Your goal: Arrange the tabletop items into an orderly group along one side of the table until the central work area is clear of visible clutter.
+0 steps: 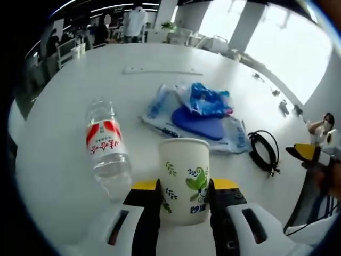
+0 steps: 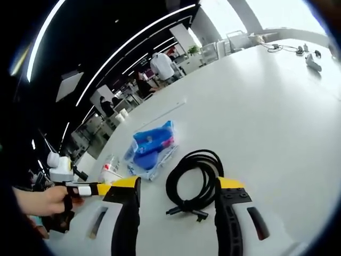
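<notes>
A white paper cup (image 1: pixel 184 181) printed with green leaves stands upright, clamped between the yellow-tipped jaws of the left hand-held gripper (image 1: pixel 184 198). Just beside it on the white bench (image 1: pixel 80 96) lies a clear plastic water bottle (image 1: pixel 106 148) on its side, with a red and white label and its cap pointing away. Farther back, near the middle of the bench, rests a rumpled heap of blue and clear plastic packaging (image 1: pixel 200 114), one flat dark blue piece on top. Near that heap lies a black cable (image 2: pixel 195 184) wound into a loose coil, its plug ends sticking out toward the jaws of the right hand-held gripper (image 2: pixel 178 213).
</notes>
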A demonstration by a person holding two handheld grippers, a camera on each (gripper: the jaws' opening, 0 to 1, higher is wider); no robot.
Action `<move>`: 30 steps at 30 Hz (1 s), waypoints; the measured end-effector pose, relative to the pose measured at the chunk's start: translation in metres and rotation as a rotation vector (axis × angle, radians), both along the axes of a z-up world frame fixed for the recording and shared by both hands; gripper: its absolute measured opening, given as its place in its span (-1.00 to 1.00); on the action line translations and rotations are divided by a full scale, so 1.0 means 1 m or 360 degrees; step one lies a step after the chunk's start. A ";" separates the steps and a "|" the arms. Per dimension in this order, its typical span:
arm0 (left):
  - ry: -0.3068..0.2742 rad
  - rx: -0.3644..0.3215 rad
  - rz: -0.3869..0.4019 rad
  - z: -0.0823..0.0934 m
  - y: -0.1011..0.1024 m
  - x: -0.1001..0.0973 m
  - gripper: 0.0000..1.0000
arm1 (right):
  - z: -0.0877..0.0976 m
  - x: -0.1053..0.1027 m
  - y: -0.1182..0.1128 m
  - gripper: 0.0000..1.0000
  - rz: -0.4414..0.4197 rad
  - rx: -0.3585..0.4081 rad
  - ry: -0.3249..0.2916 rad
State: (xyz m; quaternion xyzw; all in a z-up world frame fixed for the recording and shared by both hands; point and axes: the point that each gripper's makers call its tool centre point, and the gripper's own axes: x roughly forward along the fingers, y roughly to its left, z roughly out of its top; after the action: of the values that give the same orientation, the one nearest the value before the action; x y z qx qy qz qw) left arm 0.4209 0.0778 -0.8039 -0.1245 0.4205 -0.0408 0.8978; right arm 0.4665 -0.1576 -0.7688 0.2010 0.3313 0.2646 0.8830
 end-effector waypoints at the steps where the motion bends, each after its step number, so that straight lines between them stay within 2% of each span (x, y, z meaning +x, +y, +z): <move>1: -0.0011 -0.0003 -0.0001 0.003 -0.001 0.000 -0.38 | 0.000 0.000 0.000 0.07 0.0000 -0.0001 0.0000; 10: -0.0127 -0.0034 -0.0005 0.021 -0.004 0.004 -0.37 | 0.005 -0.002 0.007 0.06 0.0020 0.0016 -0.0007; 12: -0.0178 -0.0058 0.0011 0.027 -0.004 0.005 -0.37 | 0.006 -0.002 0.009 0.06 0.0020 0.0029 -0.0002; 17: -0.0225 -0.0085 0.0036 0.035 -0.002 0.003 -0.37 | 0.010 -0.004 0.020 0.06 0.0036 0.0054 -0.0001; 20: -0.0301 -0.0153 0.0066 0.044 -0.002 0.004 -0.37 | 0.012 -0.007 0.027 0.06 0.0078 0.0054 0.0004; 26: -0.0342 -0.0192 0.0107 0.049 0.005 -0.004 -0.36 | 0.015 -0.009 0.036 0.06 0.0109 0.0072 -0.0001; 28: -0.0407 -0.0265 0.0123 0.057 0.003 -0.004 -0.36 | 0.019 -0.010 0.038 0.06 0.0116 0.0085 -0.0001; 30: -0.0440 -0.0289 0.0141 0.062 0.005 -0.007 -0.36 | 0.023 -0.011 0.041 0.06 0.0139 0.0088 -0.0015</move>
State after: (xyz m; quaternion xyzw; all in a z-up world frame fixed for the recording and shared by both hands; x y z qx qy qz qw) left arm 0.4141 0.0828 -0.7418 -0.2166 0.2816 -0.0557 0.9331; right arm 0.4557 -0.1162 -0.7456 0.2095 0.3282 0.3129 0.8663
